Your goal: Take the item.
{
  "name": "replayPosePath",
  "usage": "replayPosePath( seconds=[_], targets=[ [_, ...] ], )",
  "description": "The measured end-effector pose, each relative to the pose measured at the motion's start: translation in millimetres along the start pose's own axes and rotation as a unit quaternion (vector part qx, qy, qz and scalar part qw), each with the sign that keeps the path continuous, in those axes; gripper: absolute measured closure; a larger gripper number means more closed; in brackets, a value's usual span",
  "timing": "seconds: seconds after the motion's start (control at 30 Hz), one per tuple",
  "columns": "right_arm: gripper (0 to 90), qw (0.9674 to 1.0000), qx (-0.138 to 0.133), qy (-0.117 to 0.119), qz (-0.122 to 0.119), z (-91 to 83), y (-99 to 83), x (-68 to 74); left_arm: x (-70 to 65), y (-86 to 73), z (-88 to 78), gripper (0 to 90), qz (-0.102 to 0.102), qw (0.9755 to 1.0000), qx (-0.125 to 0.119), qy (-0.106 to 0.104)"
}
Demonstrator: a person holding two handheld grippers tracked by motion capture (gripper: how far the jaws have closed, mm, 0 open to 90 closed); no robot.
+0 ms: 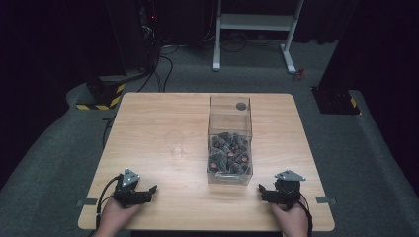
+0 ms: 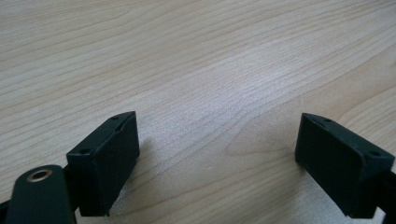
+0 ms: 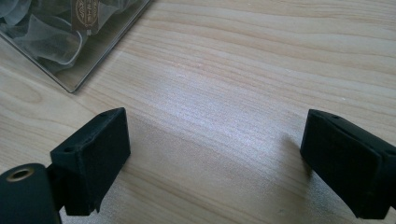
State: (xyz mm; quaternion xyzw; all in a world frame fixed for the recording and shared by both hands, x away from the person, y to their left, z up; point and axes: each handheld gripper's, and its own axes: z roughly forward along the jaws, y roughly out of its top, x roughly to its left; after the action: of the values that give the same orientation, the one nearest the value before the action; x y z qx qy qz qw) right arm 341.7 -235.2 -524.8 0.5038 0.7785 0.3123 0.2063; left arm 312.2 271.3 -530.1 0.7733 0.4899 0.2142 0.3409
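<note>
The left gripper (image 1: 148,190) was wide open, holding nothing. The right gripper (image 1: 263,190) was open too, near the clear box (image 1: 230,148).

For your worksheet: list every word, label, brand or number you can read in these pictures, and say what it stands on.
No text can be read for certain.
Brown label with gold print on a wrapped packet inside the clear box: too blurred to read.
Other packets in the box, seen from the high view: too small to read.
Table and both grippers: no writing visible.
</note>
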Motion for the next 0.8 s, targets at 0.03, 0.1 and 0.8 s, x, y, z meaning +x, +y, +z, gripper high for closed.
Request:
replayPosePath(
  seconds=[0.03,0.1,0.8],
  targets=[
    [8.1,1.0000,-0.002,0.000,-0.001,0.2,0.0,-0.1,0.0,0.0,0.0,14.1,0.000,1.0000,0.000,0.000],
    [8.1,1.0000,-0.001,0.000,0.000,0.1,-0.1,0.0,0.0,0.0,0.0,14.1,0.000,1.0000,0.000,0.000],
    [8.3,1.0000,0.000,0.000,0.000,-0.1,-0.1,0.0,3.8,1.0,-2.5,14.7,0.001,0.9999,0.010,-0.008]
  ],
)
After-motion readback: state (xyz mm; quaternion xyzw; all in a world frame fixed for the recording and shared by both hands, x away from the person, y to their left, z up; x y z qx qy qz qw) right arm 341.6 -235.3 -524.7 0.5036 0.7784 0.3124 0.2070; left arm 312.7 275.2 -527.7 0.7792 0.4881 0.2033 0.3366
